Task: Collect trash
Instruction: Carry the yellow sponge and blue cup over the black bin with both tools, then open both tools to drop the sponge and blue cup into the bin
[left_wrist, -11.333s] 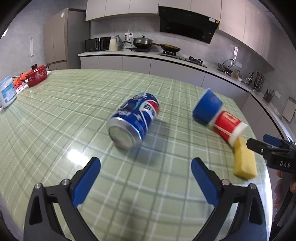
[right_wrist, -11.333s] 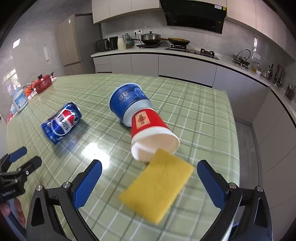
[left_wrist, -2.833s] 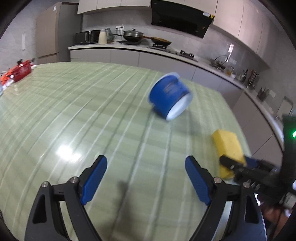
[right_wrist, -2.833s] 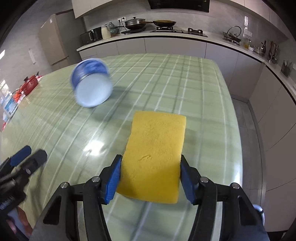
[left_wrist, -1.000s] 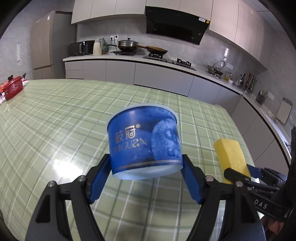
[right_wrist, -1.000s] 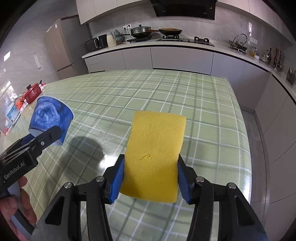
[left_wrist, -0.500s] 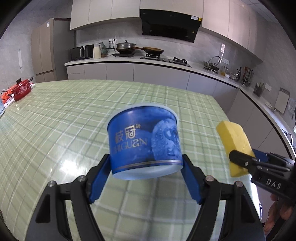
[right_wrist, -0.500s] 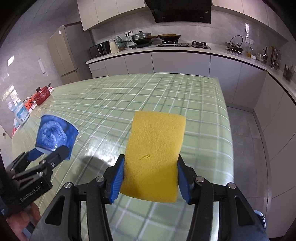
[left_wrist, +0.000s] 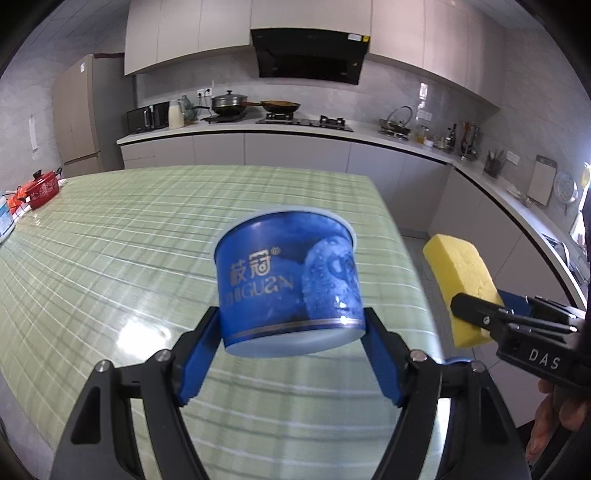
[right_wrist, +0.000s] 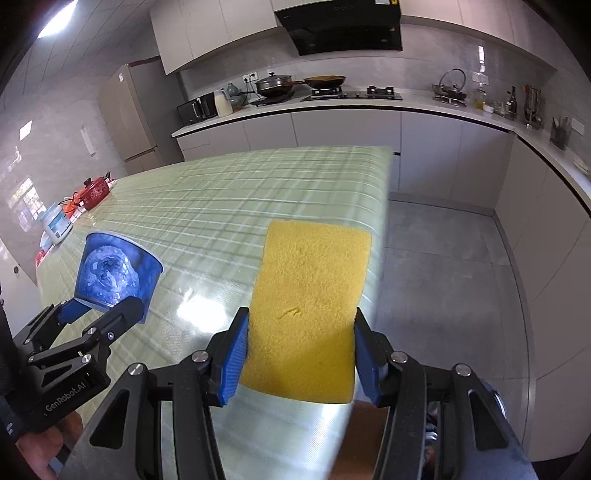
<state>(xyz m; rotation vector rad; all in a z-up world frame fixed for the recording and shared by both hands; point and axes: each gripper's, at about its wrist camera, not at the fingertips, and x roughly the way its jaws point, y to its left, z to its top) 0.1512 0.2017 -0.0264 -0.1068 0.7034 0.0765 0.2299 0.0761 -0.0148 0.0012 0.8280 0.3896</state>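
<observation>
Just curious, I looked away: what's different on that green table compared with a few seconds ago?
The left gripper took hold of the blue tub and lifted it; the right gripper did likewise with the yellow sponge. The can and red cup are gone. The red pot stayed put.

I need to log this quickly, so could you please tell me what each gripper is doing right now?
Left gripper: jaws shut on the blue tub, lifted off the table.
Right gripper: jaws shut on the yellow sponge.

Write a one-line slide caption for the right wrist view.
Right gripper grips a yellow sponge above the green checked table; left gripper holds a blue cup.
</observation>
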